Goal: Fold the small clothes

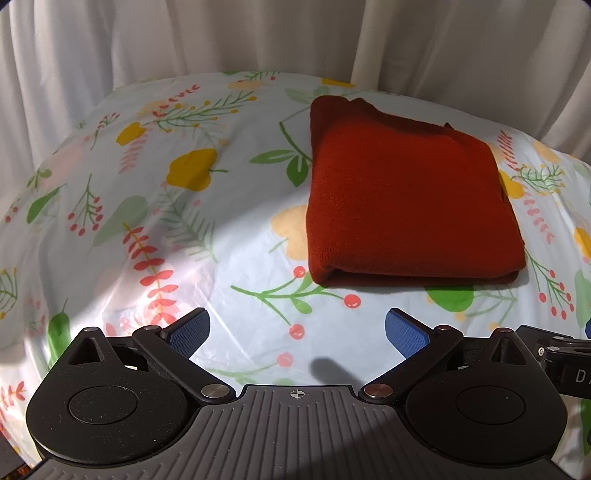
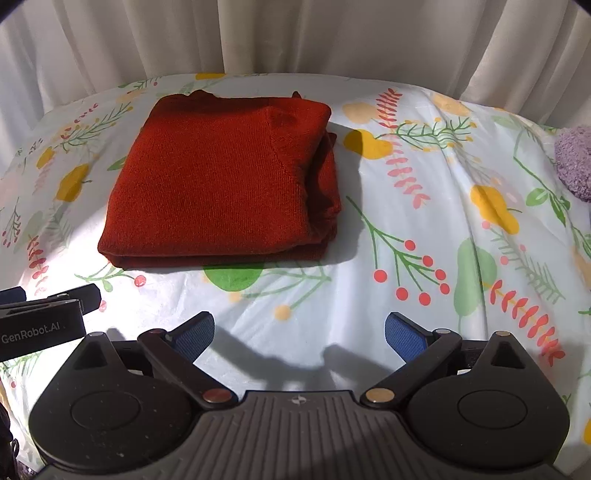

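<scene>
A rust-red knitted garment (image 1: 406,199) lies folded into a thick rectangle on the floral cloth; it also shows in the right wrist view (image 2: 221,181). My left gripper (image 1: 297,332) is open and empty, hovering over the cloth a little in front of the garment's near left corner. My right gripper (image 2: 299,336) is open and empty, in front of the garment's near right edge. Neither touches the garment. The right gripper's body (image 1: 561,362) shows at the right edge of the left wrist view, and the left gripper's body (image 2: 40,325) at the left edge of the right wrist view.
A white floral tablecloth (image 1: 147,221) covers the surface, also in the right wrist view (image 2: 443,240). White curtains (image 2: 295,33) hang right behind the table. A purple fuzzy item (image 2: 574,162) lies at the far right edge.
</scene>
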A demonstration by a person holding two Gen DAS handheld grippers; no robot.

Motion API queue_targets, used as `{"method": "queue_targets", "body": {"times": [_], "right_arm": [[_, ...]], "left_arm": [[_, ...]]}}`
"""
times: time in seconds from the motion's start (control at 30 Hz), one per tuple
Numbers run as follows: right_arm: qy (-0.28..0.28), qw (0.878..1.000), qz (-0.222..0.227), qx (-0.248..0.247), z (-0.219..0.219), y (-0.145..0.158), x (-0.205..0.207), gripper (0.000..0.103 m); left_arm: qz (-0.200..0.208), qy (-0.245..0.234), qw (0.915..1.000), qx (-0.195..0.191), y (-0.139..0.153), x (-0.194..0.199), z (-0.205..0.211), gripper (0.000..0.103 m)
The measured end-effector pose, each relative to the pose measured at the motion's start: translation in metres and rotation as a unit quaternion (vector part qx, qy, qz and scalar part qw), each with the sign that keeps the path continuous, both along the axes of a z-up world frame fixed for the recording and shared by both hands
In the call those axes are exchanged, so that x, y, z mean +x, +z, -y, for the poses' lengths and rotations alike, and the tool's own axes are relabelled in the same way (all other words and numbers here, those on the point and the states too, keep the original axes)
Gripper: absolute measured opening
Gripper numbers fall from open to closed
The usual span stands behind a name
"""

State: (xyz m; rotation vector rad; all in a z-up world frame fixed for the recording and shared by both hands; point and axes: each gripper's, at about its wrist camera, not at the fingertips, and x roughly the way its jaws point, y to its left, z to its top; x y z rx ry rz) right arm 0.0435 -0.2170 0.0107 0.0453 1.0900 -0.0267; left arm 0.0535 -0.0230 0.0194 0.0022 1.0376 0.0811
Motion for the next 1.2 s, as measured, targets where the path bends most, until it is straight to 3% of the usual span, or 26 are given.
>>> {"method": "queue_targets", "body": {"times": [1.2], "right_arm": [[-0.005,1.0,-0.003,0.012,0.0011,0.0006,0.0029,0.099]], "left_arm": [[-0.001,-0.014,0.9999,-0.003,0.0025,-0.0004,0.0,0.103]]}}
